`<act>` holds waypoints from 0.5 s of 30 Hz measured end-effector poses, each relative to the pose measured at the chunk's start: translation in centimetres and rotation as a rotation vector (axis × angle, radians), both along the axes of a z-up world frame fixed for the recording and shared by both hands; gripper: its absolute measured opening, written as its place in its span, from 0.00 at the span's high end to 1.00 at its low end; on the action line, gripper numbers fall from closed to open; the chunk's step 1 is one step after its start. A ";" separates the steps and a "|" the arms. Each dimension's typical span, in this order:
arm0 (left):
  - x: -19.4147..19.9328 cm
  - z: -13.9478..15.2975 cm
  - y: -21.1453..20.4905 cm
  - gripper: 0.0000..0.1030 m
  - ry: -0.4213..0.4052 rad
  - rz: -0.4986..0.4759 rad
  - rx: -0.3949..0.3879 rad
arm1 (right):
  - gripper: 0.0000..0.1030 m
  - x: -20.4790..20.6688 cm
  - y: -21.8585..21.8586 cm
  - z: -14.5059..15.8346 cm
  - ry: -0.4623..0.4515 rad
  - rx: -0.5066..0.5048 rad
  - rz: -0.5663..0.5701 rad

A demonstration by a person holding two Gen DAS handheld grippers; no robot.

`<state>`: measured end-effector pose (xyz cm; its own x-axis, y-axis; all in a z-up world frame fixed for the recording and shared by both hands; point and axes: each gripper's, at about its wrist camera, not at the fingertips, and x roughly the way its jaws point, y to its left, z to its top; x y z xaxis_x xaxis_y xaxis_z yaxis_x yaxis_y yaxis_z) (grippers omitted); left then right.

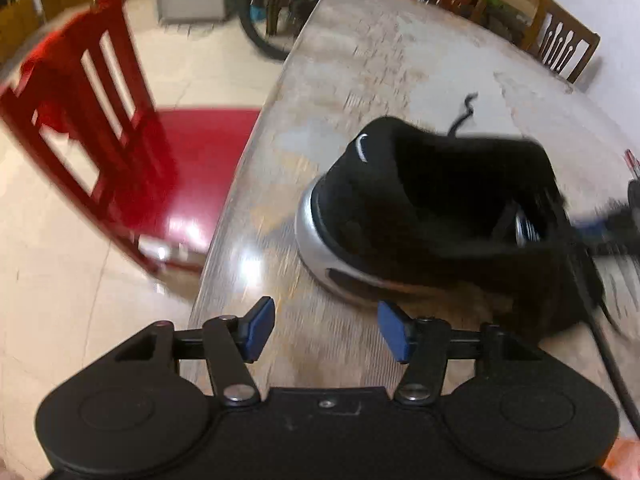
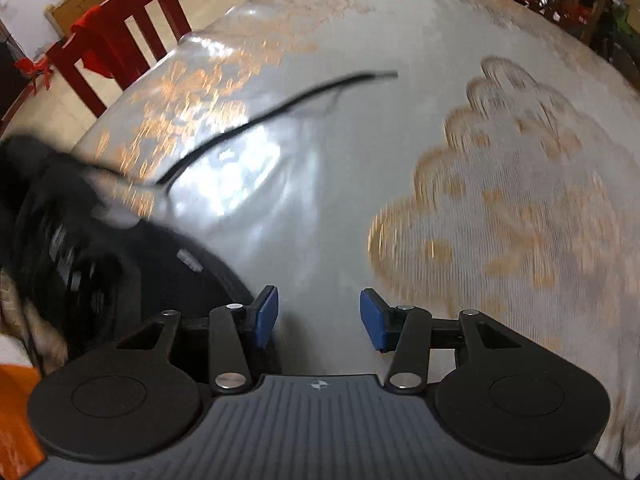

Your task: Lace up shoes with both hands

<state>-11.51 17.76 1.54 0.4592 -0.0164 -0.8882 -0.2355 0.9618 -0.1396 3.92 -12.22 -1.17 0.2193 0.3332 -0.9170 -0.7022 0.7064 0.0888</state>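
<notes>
A black shoe (image 1: pixel 440 208) with a silver heel and a small white logo lies on the table, heel toward the left wrist camera. My left gripper (image 1: pixel 326 330) hovers just short of the heel, its blue pads apart with nothing between them. In the right wrist view the same shoe (image 2: pixel 80 248) fills the left edge, blurred. A black lace (image 2: pixel 280 108) stretches from it across the table toward the upper right, its tip loose. My right gripper (image 2: pixel 319 314) stands open to the right of the shoe, holding nothing. A second lace end (image 1: pixel 466 110) lies beyond the shoe.
The table (image 2: pixel 400 160) wears a shiny grey cloth with a gold lace pattern. A red chair (image 1: pixel 120 140) stands at its left edge, a wooden chair (image 1: pixel 564 48) at the far side. A bicycle wheel (image 1: pixel 264 20) and clutter lie beyond. Orange fabric (image 2: pixel 16 420) shows bottom left.
</notes>
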 end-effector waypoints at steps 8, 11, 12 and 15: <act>7.1 0.2 -2.8 0.53 -0.049 -0.101 0.114 | 0.53 -8.9 -2.2 -0.7 0.025 0.113 -0.008; 7.1 0.8 -2.7 0.51 -0.067 -0.067 0.117 | 0.53 -10.5 -2.5 -0.7 0.053 0.190 -0.035; 6.9 1.0 -2.6 0.51 -0.074 -0.051 0.116 | 0.53 -10.5 -2.6 -0.6 0.050 0.201 -0.041; 4.8 2.0 -2.3 0.47 -0.088 0.007 0.105 | 0.52 -7.7 -3.7 -0.2 0.081 0.303 -0.156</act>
